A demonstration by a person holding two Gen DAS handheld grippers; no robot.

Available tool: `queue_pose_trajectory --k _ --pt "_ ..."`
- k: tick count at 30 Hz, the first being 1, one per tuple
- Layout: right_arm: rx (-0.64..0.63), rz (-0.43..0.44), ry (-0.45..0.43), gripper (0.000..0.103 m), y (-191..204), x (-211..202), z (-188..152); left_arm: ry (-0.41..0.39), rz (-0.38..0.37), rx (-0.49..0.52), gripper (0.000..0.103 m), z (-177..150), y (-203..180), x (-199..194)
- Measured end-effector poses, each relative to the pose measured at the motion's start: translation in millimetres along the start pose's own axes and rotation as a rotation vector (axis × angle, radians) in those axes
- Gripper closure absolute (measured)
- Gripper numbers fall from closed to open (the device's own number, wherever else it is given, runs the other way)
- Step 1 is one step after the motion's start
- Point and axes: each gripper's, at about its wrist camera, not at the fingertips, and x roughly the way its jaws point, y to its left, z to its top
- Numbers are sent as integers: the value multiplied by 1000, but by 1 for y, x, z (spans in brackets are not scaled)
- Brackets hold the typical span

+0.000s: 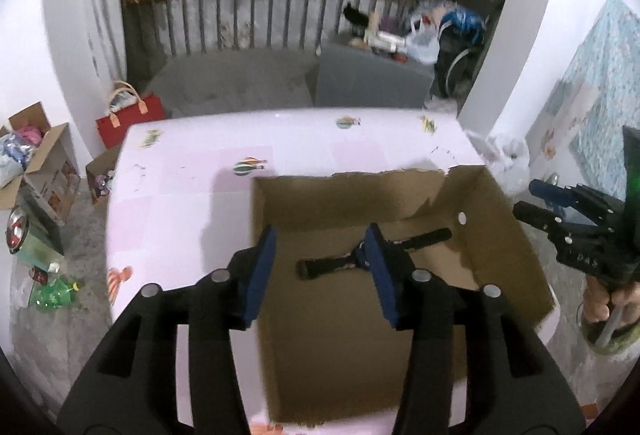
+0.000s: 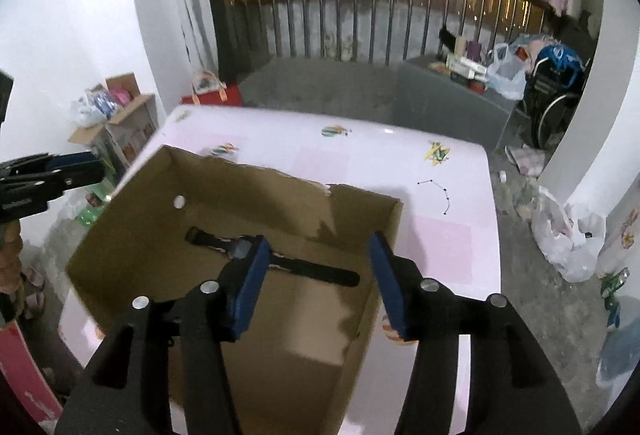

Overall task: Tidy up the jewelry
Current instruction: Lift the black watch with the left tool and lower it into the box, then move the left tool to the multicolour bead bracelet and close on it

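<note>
Both grippers hovering spread-fingered over the box.
Left gripper [image 1: 324, 271] and right gripper [image 2: 320, 283] are gripping nothing; watch [image 1: 340, 261] is lying flat inside cardboard box [image 1: 500, 235], necklace [image 2: 438, 193] waiting at two o'clock.

open-topped box [image 1: 496, 219], seemingly unobstructed above

A black wristwatch [image 1: 374, 253] lies flat, strap outstretched, inside the cardboard box [image 1: 516, 235].

my pads [image 1: 266, 267]: blue, on black fingers
box [image 1: 500, 235]: plain brown
watch [image 2: 280, 263]: black
table [image 1: 180, 195]: pale pink with small coloured pictures
bag [image 1: 130, 119], left of frame: red
</note>
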Motion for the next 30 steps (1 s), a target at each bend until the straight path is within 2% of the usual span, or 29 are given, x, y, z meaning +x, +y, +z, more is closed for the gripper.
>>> queue_pose_trajectory --k 8,12,15,21,23,26,30 --pt "6 94 -95 49 14 -54 -50 -78 3 -94 51 -78 29 -68" --pt "-9 140 -109 50 31 -64 -80 -98 6 -149 50 -127 39 -78" --pt "-39 163 -119 49 49 -67 -102 -104 2 -148 50 -154 37 -77" --pt "-64 237 -51 50 80 -45 -137 -90 -12 -101 51 -199 23 -58" --pt "-68 259 -17 54 88 -32 -147 -74 -15 -39 51 -208 11 -45" --pt "-74 276 32 62 97 -13 -157 -47 -8 72 59 -214 -9 -25" --pt "-51 294 81 65 104 6 -164 -16 -15 155 67 -210 -22 2"
